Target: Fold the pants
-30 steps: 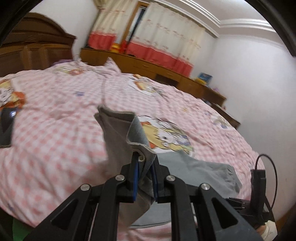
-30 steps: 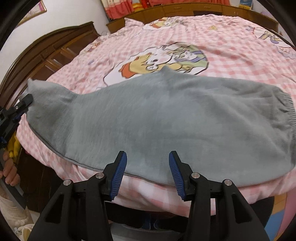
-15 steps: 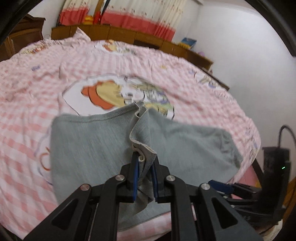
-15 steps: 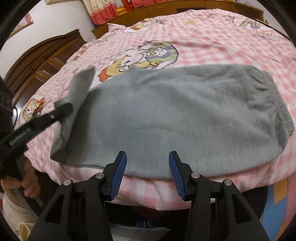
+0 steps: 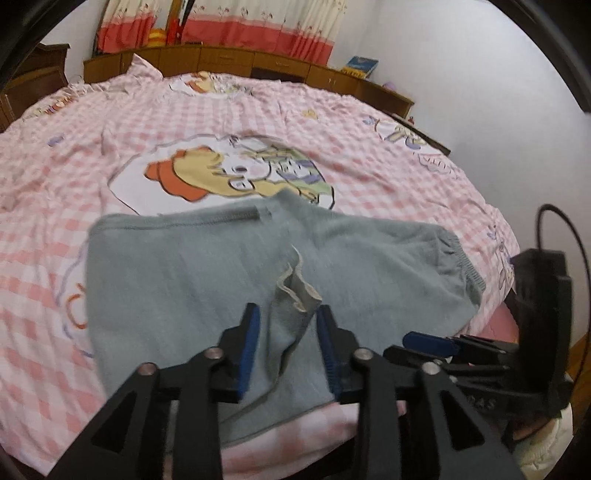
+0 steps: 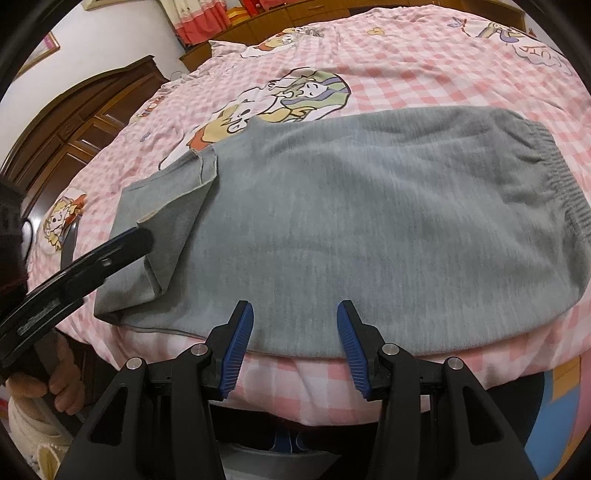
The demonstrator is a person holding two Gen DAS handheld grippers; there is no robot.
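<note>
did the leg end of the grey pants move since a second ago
Yes. In the right wrist view the leg end has come in from the bed's left edge, near the wooden headboard, and now lies folded over the grey pants. The left gripper is opening around it.

A bed (image 5: 110, 129) covered in pink checked bedding is bordered on its far side by low wooden cabinets (image 5: 258, 62), red-and-cream curtains (image 5: 258, 26) and white walls (image 5: 461, 74).

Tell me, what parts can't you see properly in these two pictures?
- Right wrist view: the left gripper shows one finger only; the picture's left edge cuts off the rest.
- Left wrist view: the pants near edge is hidden behind that gripper's own fingers; its jaws are opening around the loose cuff.
- Left wrist view: the right gripper is blurred.
- Both views: the bed runs past the frame.
</note>
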